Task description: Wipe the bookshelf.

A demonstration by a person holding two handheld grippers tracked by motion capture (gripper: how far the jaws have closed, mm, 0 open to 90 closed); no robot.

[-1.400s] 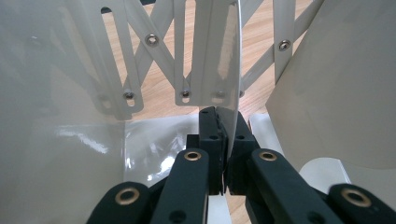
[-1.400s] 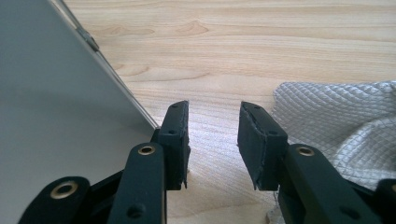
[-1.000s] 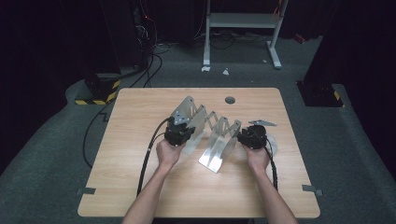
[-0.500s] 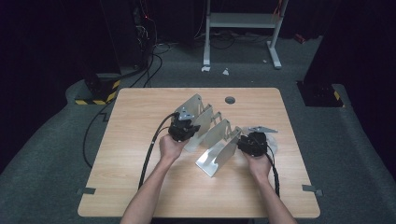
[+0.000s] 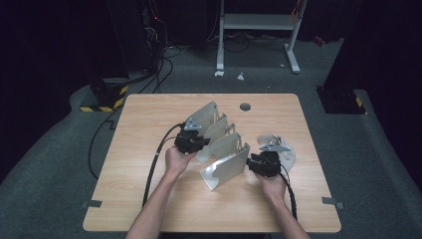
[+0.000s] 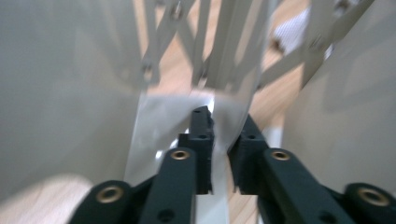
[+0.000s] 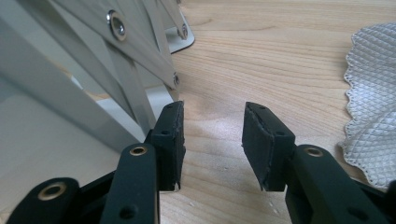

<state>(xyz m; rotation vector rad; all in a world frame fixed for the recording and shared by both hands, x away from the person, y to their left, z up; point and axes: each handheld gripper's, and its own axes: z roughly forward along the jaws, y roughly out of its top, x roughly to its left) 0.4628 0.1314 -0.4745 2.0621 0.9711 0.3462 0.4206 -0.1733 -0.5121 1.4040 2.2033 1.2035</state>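
rack: expanding metal file rack (image 5: 219,149) mid-table, running diagonally from far-left to near-right; pale grey sheet-metal leaves joined by riveted scissor links
leaf count: four upright leaves countable from the high view; nearest one (image 5: 226,169) has a curved cut-out edge and a folded foot on the table
left gripper: left gripper (image 5: 191,142) at the rack's left side, beside the second leaf; jaws have just been opening; in the left gripper view (image 6: 219,149) a thin leaf edge (image 6: 219,140) stands between the pads with a narrow gap showing, so spread a little, not pinching
right gripper: right gripper (image 5: 263,162) at the near-right end of the rack; right gripper view (image 7: 212,144) shows jaws spread apart with bare wood between, nothing pinched; left pad just beside the rack's links
high view extra: whole layout; both forearms coming in from the bottom; one black cable per gripper; round grommet hole (image 5: 245,106) near the far edge
left gripper view extra: crossed link bars and rivets (image 6: 148,70) close up, blurred
right gripper view extra: quilted white mesh pad (image 7: 373,107) with scalloped edge lying flat on the table right of the jaws; shiny rivet (image 7: 116,25)
table: light wood-grain table (image 5: 149,199), rounded corners
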